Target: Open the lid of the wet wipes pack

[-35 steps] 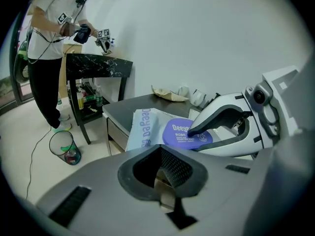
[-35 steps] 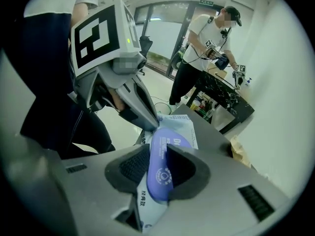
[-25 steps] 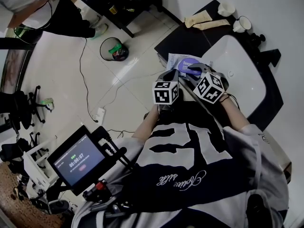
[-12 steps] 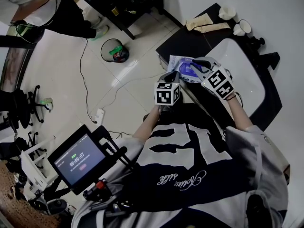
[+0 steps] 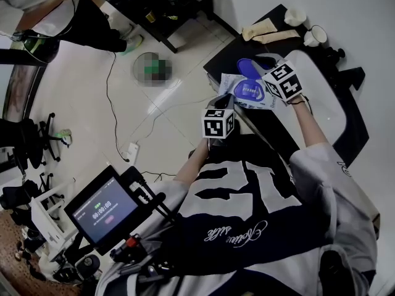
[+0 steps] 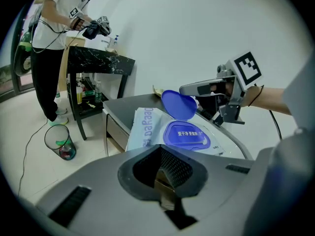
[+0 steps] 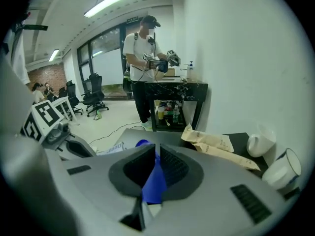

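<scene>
The wet wipes pack (image 5: 232,86) lies at the near corner of the dark table (image 5: 234,51), white with a blue oval lid frame (image 6: 187,134). Its blue lid (image 6: 178,104) stands raised on its hinge. My right gripper (image 5: 262,65) is above the pack's far side, its jaws closing with the lid (image 7: 155,178) pinched between the pads. My left gripper (image 5: 217,98) rests at the pack's near edge with its jaws together (image 6: 160,163). Whether it pinches the pack's edge is hidden.
A white basin (image 5: 315,97) fills the table to the right of the pack. Two white cups (image 5: 294,12) (image 5: 315,32) and brown paper packets (image 5: 268,26) lie at the back. Another person (image 7: 142,58) stands by a black shelf (image 7: 177,97). A bin (image 6: 59,141) is on the floor.
My right gripper has moved away from me and upward, rolling as it went, and the blue lid has swung up from flat to open. The left gripper has stayed put.
</scene>
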Motion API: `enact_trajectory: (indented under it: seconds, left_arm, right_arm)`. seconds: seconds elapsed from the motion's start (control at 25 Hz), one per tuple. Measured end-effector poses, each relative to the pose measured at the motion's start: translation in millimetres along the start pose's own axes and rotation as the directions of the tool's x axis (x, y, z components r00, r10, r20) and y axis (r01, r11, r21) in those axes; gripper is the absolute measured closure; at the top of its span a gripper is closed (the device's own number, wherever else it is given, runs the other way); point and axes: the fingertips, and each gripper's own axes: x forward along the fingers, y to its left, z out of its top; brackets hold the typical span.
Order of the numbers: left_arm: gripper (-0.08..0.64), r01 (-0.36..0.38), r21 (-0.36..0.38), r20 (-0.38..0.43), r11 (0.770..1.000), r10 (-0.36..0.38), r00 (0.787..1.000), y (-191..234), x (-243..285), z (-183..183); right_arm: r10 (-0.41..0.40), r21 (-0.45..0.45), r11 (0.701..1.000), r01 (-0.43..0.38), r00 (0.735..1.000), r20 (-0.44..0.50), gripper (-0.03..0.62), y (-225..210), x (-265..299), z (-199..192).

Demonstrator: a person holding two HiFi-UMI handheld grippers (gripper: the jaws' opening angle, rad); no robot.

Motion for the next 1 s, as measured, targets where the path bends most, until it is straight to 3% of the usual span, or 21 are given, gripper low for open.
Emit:
enact_trajectory:
  seconds: [0.36,0.64,0.84,1.0]
  left_arm:
    - [0.561,-0.007,-0.005,-0.001,1.000,0.007,1.000,1.3,-2.1,-0.6]
    - [0.561,0.001,-0.001,-0.019,1.000,-0.001,1.000,2.0,-4.1,-0.9]
    - [0.561,0.016,0.023,-0.027,1.000,-0.016,1.000,-0.7,-7.3,2.5]
    - [0.561,0.028,0.020,0.005,0.999,-0.028,1.000,0.0,-12.6,10.3]
  right_arm:
    - [-0.026,0.111,0.993,0.032,0.998,-0.059,0.576,-15.6,28.8,-21.7]
    - [-0.061,0.234,0.972,0.036,0.993,0.099,0.592,-3.9,-3.6,3.8]
    - [-0.124,0.362,0.931,0.043,0.971,0.206,0.592,19.6,-33.2,4.8]
    - [-0.176,0.395,0.916,0.070,0.955,0.239,0.592,37.6,-48.0,-5.2]
